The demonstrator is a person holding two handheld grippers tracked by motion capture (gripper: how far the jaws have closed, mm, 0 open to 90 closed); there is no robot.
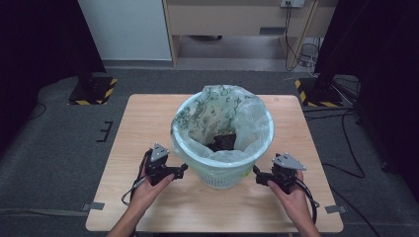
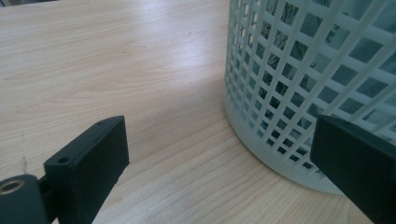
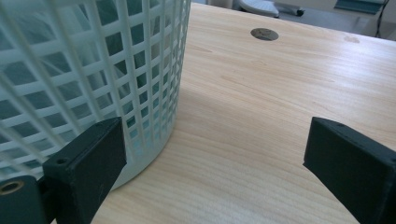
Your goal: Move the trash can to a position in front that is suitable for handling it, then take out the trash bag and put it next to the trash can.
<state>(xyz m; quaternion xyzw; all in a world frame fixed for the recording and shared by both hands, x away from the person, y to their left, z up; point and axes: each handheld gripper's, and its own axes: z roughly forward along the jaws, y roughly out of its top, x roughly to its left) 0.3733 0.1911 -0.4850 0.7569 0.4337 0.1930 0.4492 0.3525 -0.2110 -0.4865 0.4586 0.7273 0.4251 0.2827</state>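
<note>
A pale green lattice waste basket (image 1: 222, 175) stands in the middle of the wooden table (image 1: 138, 128), lined with a clear bag (image 1: 217, 116) printed with green patterns; something dark lies at its bottom. My left gripper (image 1: 184, 168) is open at the basket's lower left, its tips close to the wall. My right gripper (image 1: 257, 174) is open at the lower right, also close to the wall. In the left gripper view the basket wall (image 2: 299, 84) rises at right, past the open left gripper (image 2: 224, 161). In the right gripper view the basket wall (image 3: 93, 70) is at left of the open right gripper (image 3: 217, 161).
The table stands on grey carpet. A round dark disc (image 3: 264, 33) is set into the tabletop beyond the basket. Black stands with yellow-striped bases (image 1: 93, 91) sit at the far left and far right, with cables (image 1: 346, 143) on the floor at right.
</note>
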